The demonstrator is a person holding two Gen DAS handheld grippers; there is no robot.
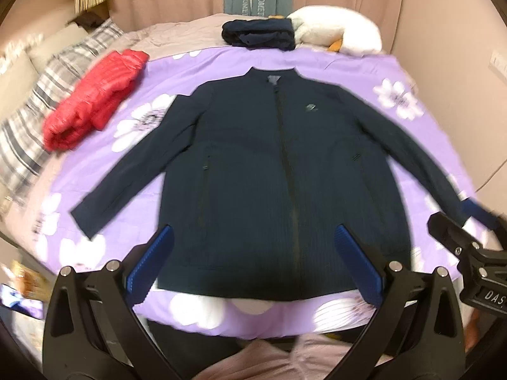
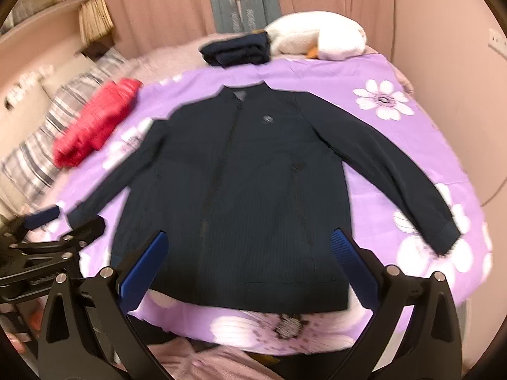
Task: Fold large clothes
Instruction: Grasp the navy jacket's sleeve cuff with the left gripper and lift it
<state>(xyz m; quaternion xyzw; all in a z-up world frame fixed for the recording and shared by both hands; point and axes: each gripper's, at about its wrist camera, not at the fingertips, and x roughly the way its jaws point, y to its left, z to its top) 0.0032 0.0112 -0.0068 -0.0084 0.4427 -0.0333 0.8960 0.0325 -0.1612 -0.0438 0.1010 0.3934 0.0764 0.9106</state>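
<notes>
A dark navy zip jacket (image 1: 253, 164) (image 2: 240, 183) lies flat and front-up on a purple flowered sheet (image 1: 364, 72) (image 2: 332, 72), with both sleeves spread outward. My left gripper (image 1: 253, 234) hangs open above the jacket's hem, nothing between its blue pads. My right gripper (image 2: 248, 240) is also open over the hem, holding nothing. The right gripper (image 1: 469, 221) shows in the left wrist view near the right cuff; the left gripper (image 2: 60, 224) shows in the right wrist view beside the left cuff.
A folded red puffer jacket (image 1: 95, 101) (image 2: 95, 123) lies at the left. A folded dark garment (image 1: 259, 34) (image 2: 237, 47) and a white plush toy (image 1: 336, 31) (image 2: 317, 38) sit at the far edge. Striped pillows (image 1: 38, 117) line the left; pink curtains hang behind.
</notes>
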